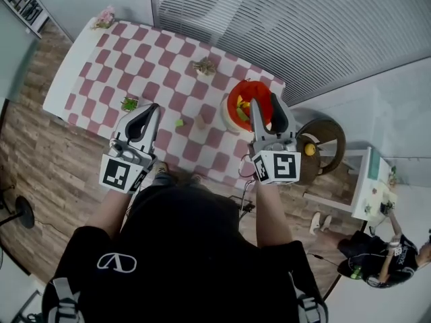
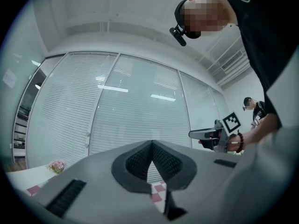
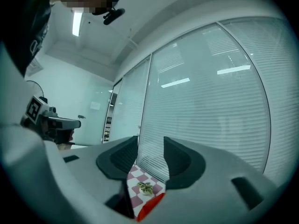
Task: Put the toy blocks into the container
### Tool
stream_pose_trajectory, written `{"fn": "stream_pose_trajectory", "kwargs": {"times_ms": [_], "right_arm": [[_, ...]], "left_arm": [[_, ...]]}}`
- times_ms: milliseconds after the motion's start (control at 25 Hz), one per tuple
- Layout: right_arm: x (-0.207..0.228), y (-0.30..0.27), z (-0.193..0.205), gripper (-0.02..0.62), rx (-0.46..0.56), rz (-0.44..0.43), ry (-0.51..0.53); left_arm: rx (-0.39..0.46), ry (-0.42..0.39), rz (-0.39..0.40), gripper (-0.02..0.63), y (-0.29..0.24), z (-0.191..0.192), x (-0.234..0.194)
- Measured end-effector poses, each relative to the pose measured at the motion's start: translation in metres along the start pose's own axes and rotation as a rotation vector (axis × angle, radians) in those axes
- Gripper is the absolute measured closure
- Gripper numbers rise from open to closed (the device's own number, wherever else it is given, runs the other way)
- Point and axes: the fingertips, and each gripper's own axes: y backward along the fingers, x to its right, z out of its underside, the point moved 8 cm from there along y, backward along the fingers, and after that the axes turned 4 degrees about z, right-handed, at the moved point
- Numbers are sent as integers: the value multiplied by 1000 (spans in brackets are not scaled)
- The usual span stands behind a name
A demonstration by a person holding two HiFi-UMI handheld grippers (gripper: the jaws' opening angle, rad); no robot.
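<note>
Both grippers being empty, the left gripper (image 2: 152, 143) closed and the right gripper (image 3: 150, 139) part-open, a reach is likely called for to the green block (image 1: 179, 122) left of the red container (image 1: 236, 93).

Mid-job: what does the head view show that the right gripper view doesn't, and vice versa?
Head view only: a green block and a tan block on the checkered cloth, blocks inside the red container. Right gripper view only: a look along the jaws of the right gripper, apart with nothing between, plus ceiling lights. Both: cloth, container rim, a plant, the left gripper.
</note>
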Motion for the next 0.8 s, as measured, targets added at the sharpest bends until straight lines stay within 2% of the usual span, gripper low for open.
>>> {"fn": "stream_pose_trajectory", "kwargs": {"times_ms": [120, 400, 800], "right_arm": [[-5, 3, -6, 417, 24, -9, 15], [-11, 2, -1, 412, 9, -27, 3], [-71, -2, 22, 410, -35, -161, -35]], "left_arm": [[3, 1, 4, 600, -1, 0, 0], [-3, 1, 1, 600, 1, 0, 0], [-2, -2, -24, 600, 9, -1, -3]]}}
